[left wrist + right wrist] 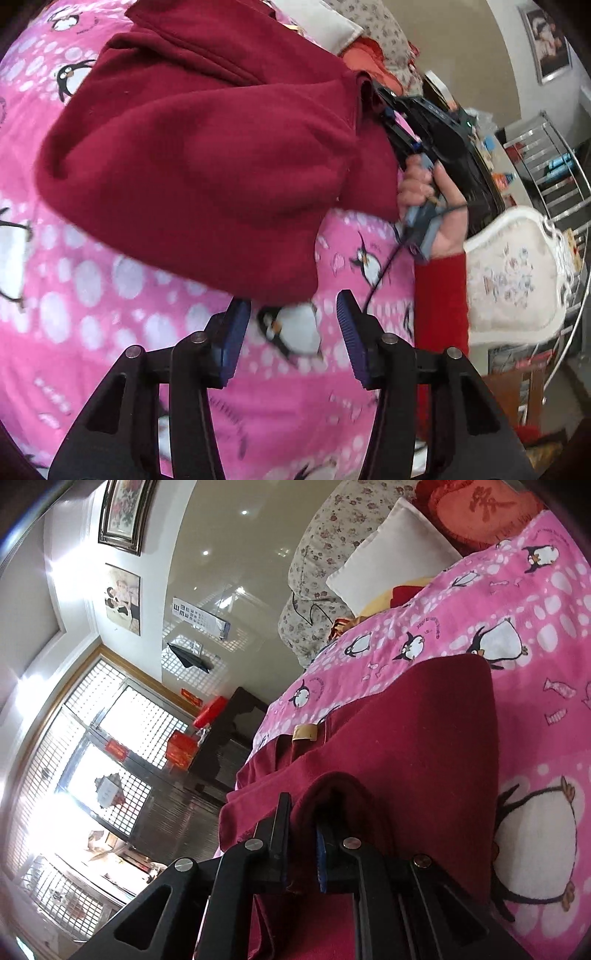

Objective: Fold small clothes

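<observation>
A dark red fleece garment [199, 147] lies on a pink penguin-print blanket [92, 295]. My left gripper [291, 317] is open and empty, just below the garment's near edge, jaws wide apart over the blanket. My right gripper [301, 834] is shut on a fold of the garment [406, 746]; the cloth drapes over its fingertips. In the left wrist view the right gripper [384, 110] and the hand holding it sit at the garment's right edge, lifting that edge. A tan label [304, 733] shows near the garment's far edge.
A white pillow [391, 554], a floral cushion [325, 565] and a red cushion [476, 509] lie at the bed's head. A white ornate chair [513, 266] and a metal rack [554, 166] stand beside the bed. A dark cabinet [229, 738] stands by the barred window.
</observation>
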Motion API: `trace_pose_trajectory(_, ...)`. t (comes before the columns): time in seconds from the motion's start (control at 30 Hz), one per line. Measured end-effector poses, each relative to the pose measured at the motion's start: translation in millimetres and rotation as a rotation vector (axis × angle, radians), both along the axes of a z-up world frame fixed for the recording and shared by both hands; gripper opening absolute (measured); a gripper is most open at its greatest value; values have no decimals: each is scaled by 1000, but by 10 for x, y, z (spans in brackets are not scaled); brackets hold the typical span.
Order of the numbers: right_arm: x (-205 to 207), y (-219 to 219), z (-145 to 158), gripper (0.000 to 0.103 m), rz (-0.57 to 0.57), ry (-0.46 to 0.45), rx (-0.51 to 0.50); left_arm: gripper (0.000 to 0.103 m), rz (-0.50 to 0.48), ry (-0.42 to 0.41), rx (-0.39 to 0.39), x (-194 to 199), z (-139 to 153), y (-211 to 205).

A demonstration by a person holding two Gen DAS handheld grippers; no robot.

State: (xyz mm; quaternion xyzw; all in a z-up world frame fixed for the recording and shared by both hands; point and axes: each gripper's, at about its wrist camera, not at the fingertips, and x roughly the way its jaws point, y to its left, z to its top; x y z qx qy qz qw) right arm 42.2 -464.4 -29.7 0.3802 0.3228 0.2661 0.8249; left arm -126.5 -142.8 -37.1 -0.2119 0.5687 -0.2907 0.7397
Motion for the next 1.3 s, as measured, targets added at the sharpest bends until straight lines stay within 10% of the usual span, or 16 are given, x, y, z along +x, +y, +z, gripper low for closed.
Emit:
trace_pose_trajectory(0.23, 22, -1, -9, 10, 9, -2, 9, 47, 123, 12, -96, 221, -150, 84)
trace_pose_trajectory(0.33, 27, -2, -4, 10, 11, -6, 12, 13, 64, -49, -66, 261, -7, 36)
trace_pose_trajectory(0.43, 16, -2, 31, 10, -2, -18, 5, 9, 52, -109, -119, 372, 278, 134)
trace_pose_trajectory(0.77, -13, -162, 222, 10, -85, -96, 37, 8, 263, -317, -86, 1916, 888, 524)
trace_pose_trajectory(0.9, 98, -329, 142, 46, -163, -58, 44, 8, 313, -236, -24, 2516, 536, 575)
trace_pose_trajectory(0.97, 119, -411, 127, 47, -173, -37, 63, 8, 340, -164, -24, 2651, 298, 710)
trace_pose_trajectory(1.07, 28, -647, 236, 49, -262, -33, 30, 19, 321, -151, -49, 2615, 242, 781)
trace_pose_trajectory(1.3, -205, -572, 594, 49, -273, -152, -73, 82, 413, -365, -44, 2364, 811, 999)
